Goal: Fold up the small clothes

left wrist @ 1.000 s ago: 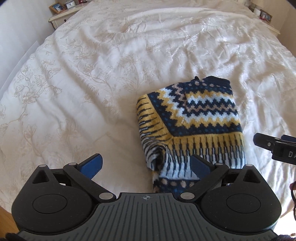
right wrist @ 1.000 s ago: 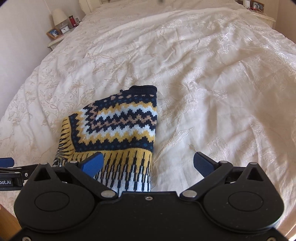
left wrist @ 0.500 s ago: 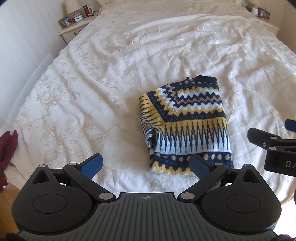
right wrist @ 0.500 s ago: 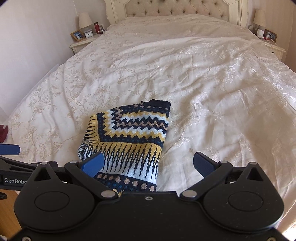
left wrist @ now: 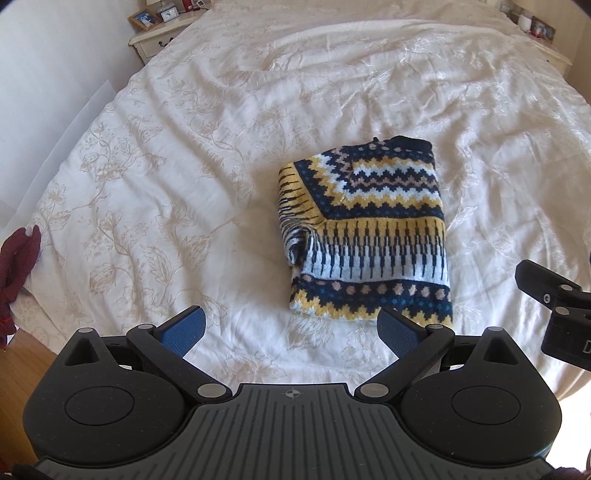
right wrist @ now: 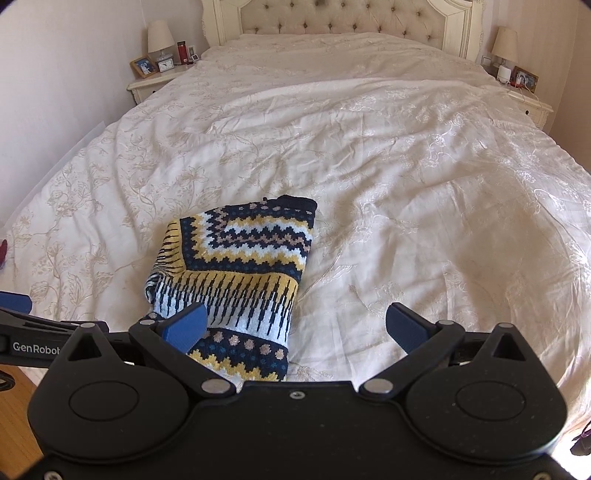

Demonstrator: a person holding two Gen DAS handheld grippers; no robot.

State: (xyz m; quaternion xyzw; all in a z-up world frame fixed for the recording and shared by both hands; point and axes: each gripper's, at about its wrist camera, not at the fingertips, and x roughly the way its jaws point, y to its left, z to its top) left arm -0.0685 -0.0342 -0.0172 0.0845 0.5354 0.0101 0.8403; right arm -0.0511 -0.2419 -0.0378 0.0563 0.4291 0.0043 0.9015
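The folded sweater [left wrist: 365,229] lies on the bed [left wrist: 184,166]. Both the left tool [left wrist: 291,328] and right tool [right wrist: 295,325] gape wide, empty; any final tidying should press edges gently.

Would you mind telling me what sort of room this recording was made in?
Almost certainly a bedroom: a large bed with a tufted headboard, and nightstands on both sides carrying lamps and framed photos.

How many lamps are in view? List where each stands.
2. One lamp on the nightstand left of the headboard, the other lamp on the right nightstand. None seems hidden.
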